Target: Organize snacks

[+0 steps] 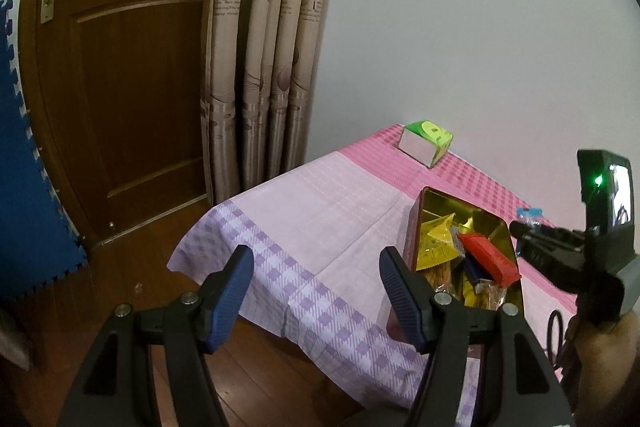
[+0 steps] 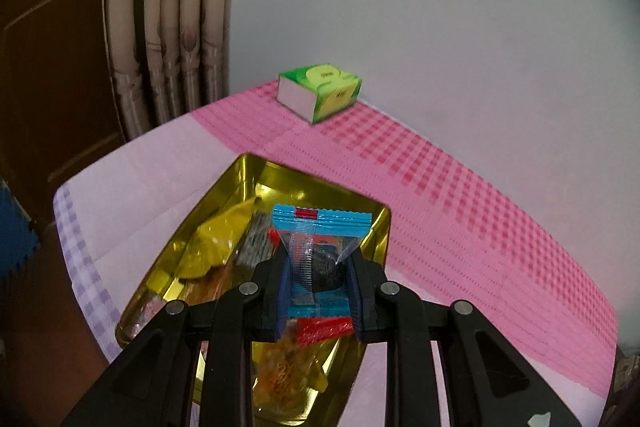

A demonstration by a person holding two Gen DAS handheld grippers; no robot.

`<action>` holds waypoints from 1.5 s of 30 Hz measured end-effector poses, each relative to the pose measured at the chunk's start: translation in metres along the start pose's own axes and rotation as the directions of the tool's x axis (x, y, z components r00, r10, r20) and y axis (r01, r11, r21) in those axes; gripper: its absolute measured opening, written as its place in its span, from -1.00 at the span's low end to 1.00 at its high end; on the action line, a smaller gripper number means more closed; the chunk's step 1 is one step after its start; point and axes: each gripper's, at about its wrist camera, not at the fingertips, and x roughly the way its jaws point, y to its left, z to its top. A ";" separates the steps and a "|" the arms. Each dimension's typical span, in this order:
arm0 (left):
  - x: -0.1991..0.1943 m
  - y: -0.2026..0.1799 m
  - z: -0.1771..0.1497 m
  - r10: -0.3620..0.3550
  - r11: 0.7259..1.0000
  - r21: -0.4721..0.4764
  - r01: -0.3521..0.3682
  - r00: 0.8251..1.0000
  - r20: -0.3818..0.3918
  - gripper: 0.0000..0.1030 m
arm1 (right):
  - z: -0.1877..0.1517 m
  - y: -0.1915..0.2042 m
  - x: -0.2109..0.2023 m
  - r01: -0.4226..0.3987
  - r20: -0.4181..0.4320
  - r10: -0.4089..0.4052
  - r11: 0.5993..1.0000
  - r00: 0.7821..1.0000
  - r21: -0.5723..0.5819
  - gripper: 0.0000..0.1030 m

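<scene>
gripper (image 2: 320, 281) clamps blue packet (image 2: 320, 227) (over tin (image 2: 240, 171))

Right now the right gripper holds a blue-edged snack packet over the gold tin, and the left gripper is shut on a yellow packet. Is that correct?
Not quite. The left gripper is open and holds nothing; the left wrist view shows its jaws apart, with the yellow packet lying inside the gold tin. The rest stands: in the right wrist view the right gripper is clamped on the blue-edged snack packet above the tin.
</scene>
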 end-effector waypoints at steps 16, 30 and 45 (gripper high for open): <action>-0.003 -0.018 -0.004 0.002 0.997 0.080 -0.003 1.000 0.013 0.54 | -0.032 -0.039 -0.061 -0.078 0.127 0.065 0.992 0.990 0.100 0.82; -0.047 -0.078 -0.019 -0.114 0.955 0.290 0.066 0.982 0.153 0.91 | -0.120 -0.108 -0.152 0.050 0.108 -0.082 0.960 0.991 0.275 0.98; -0.059 -0.116 -0.045 -0.208 0.885 0.446 0.136 0.971 0.115 0.91 | -0.133 -0.126 -0.185 0.099 0.128 -0.144 0.947 0.981 0.306 0.98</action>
